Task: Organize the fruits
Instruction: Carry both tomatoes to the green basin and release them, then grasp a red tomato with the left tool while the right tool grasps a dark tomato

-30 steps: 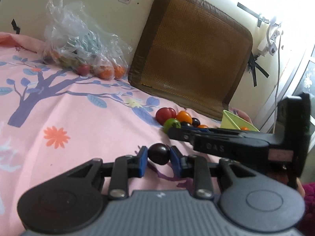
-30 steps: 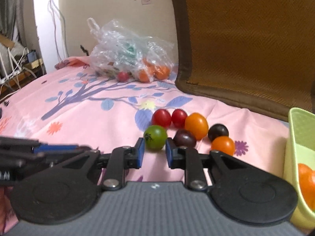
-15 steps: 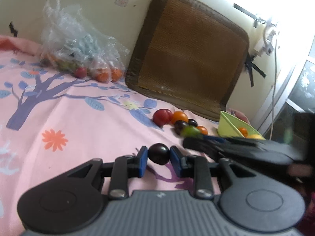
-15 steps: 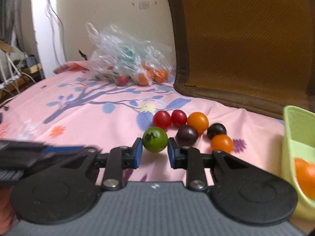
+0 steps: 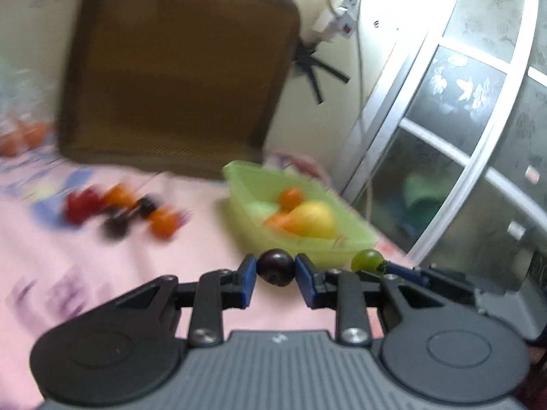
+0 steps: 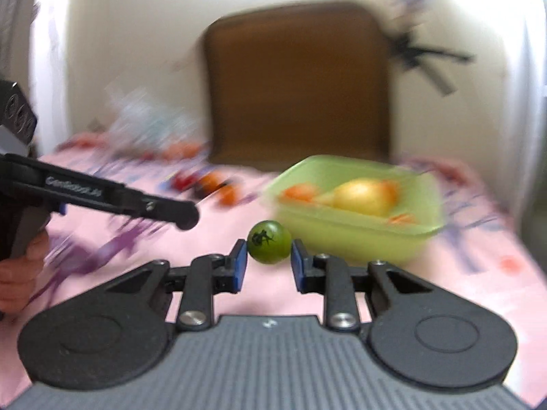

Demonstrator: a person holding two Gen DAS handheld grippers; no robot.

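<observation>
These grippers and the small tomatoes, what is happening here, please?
A person is sorting fruit with two handheld grippers. The left gripper holds a dark tomato; the right gripper holds a green tomato. Both are close to the green tub, which already contains a yellow fruit and some orange ones. More tomatoes lie on the pink sheet.

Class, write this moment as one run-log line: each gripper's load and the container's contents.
left gripper: dark tomato | right gripper: green tomato | green tub: yellow and orange fruit | neither fruit in tub
</observation>
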